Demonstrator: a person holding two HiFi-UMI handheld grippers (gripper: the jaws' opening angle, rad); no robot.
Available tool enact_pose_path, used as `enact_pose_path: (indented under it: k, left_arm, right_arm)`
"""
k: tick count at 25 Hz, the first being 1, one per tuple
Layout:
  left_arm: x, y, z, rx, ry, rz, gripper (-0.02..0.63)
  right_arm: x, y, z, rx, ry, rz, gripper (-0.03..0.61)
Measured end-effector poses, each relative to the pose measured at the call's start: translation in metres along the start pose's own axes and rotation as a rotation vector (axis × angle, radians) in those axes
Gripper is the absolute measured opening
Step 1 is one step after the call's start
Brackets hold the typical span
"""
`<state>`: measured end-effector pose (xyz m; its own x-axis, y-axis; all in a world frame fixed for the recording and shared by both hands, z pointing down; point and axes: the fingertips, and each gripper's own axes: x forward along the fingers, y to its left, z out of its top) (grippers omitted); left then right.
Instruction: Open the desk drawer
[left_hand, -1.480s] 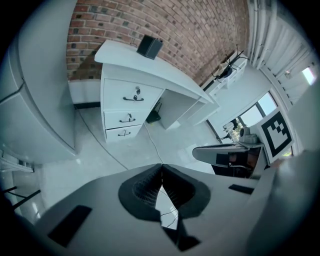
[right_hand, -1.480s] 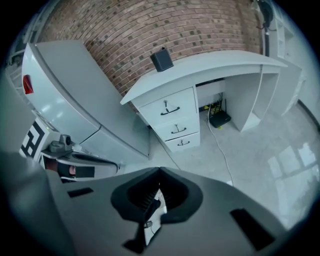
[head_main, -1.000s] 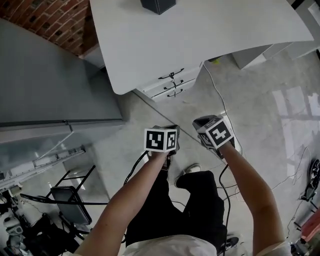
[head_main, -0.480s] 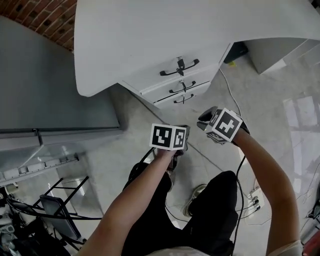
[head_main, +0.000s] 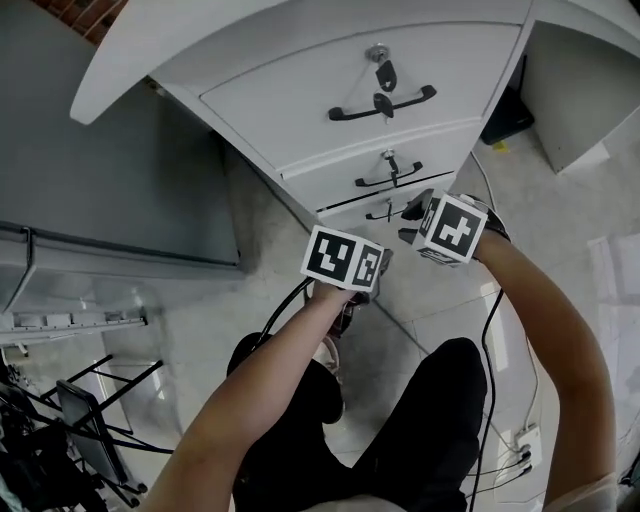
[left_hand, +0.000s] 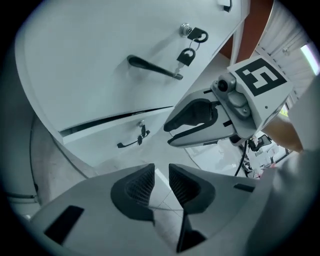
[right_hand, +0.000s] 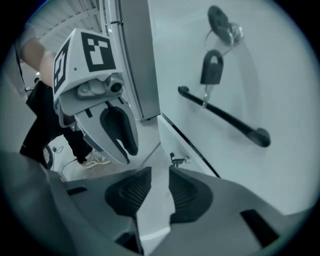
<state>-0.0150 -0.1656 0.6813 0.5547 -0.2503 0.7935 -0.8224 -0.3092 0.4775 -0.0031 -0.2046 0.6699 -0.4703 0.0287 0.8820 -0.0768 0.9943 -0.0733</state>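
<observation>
Drawers (head_main: 372, 120) of the desk (head_main: 150, 45), three stacked and shut, face both hand-held grippers. Just ahead of the right hand-held gripper (right_hand: 160, 186) is the lowest handle (head_main: 386, 212). Its jaws have just been opening, with nothing between them. Beside it, the left hand-held gripper (left_hand: 160, 184) is slightly parted and empty.

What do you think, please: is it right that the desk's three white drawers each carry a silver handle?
Not quite: the handles are black, not silver, as the head view shows; the three white drawers each carry one.
</observation>
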Motion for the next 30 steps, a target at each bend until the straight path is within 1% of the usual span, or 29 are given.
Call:
enact_pose_path:
  k: [1, 2, 5, 9, 13, 15, 18, 22, 25, 28, 30]
  left_arm:
    - [0.003, 0.001, -0.003, 0.004, 0.009, -0.001, 0.085]
    - [0.004, 0.000, -0.005, 0.016, 0.019, 0.000, 0.054]
    - [0.002, -0.001, -0.008, 0.043, 0.022, 0.004, 0.029]
    - [-0.003, 0.003, -0.015, 0.046, 0.021, 0.019, 0.011]
    - [-0.007, 0.001, -0.016, 0.039, 0.010, 0.009, 0.009]
    - [-0.006, 0.000, -0.015, 0.042, 0.010, 0.002, 0.008]
    - [-0.001, -0.010, -0.014, 0.036, 0.022, -0.039, 0.008]
    - [0.006, -0.022, -0.016, 0.027, 0.043, -0.098, 0.009]
    - [0.007, -0.029, -0.012, 0.018, 0.040, -0.150, 0.009]
    - [0.008, -0.034, -0.006, 0.012, 0.036, -0.191, 0.009]
    - [0.009, -0.033, -0.008, 0.015, 0.047, -0.197, 0.009]
  right_arm:
    - [0.006, 0.000, -0.002, -0.016, 0.008, 0.001, 0.116]
    - [0.012, 0.000, -0.004, -0.031, 0.018, 0.001, 0.125]
    - [0.022, -0.004, -0.009, -0.060, 0.033, -0.010, 0.136]
    - [0.035, -0.008, -0.012, -0.071, 0.049, -0.025, 0.138]
    - [0.045, -0.012, -0.010, -0.080, 0.054, -0.029, 0.138]
    - [0.048, -0.014, -0.013, -0.101, 0.091, -0.040, 0.138]
    - [0.052, -0.022, -0.019, -0.131, 0.147, -0.070, 0.137]
    - [0.065, -0.025, -0.013, -0.154, 0.136, -0.069, 0.137]
    - [0.072, -0.025, -0.016, -0.156, 0.154, -0.071, 0.136]
    - [0.078, -0.026, -0.017, -0.194, 0.172, -0.077, 0.131]
    - [0.082, -0.027, -0.019, -0.206, 0.177, -0.082, 0.097]
